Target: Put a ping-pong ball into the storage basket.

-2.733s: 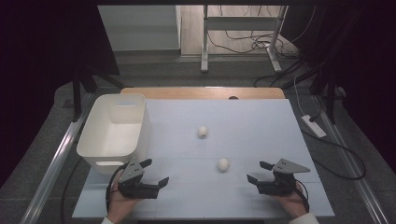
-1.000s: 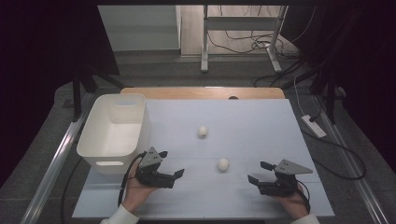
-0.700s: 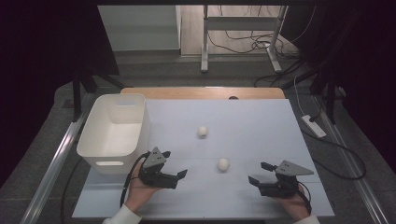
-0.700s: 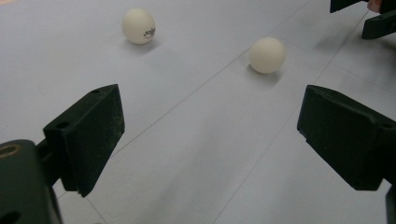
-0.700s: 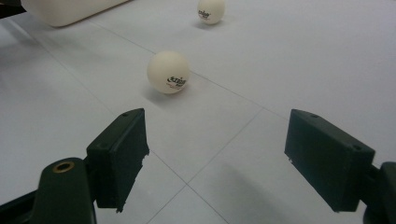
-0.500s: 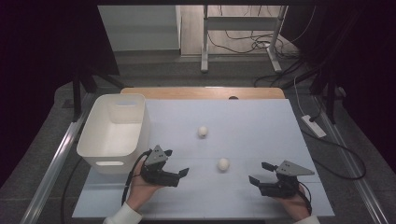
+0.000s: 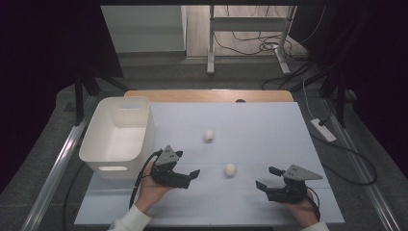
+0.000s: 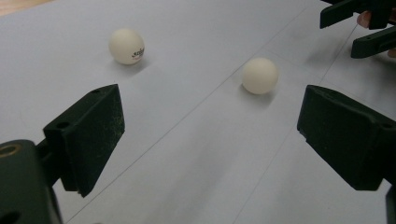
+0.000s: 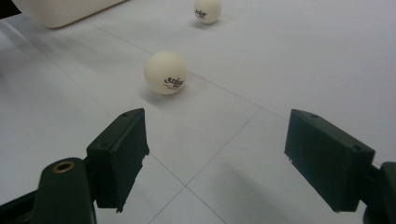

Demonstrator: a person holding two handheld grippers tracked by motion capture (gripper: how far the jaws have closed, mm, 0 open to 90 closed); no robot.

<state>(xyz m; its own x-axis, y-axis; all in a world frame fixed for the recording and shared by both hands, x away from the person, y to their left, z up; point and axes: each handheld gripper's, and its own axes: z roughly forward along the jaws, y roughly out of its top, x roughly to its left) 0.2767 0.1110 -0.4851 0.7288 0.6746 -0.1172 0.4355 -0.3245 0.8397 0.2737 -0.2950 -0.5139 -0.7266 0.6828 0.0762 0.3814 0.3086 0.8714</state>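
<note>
The left gripper (image 7: pixel 187 174) has moved in from the near edge toward the near ball (image 7: pixel 230 169) — fingers spread wide, grasping nothing. That ball lies on the counter (image 7: pixel 269 125) just ahead, apparently the next pick-up. The far ball (image 7: pixel 209 135) and the white bin (image 7: pixel 119 137) are unmoved. The right gripper (image 7: pixel 267 179) stays put, fingers parted and empty.

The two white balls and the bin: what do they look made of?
Near ball and far ball: likely celluloid or plastic table-tennis balls, matte off-white, with small printed logos. Bin: apparently moulded plastic, smooth cream-white, with thin walls, rounded corners and a cut-out handle slot.
</note>
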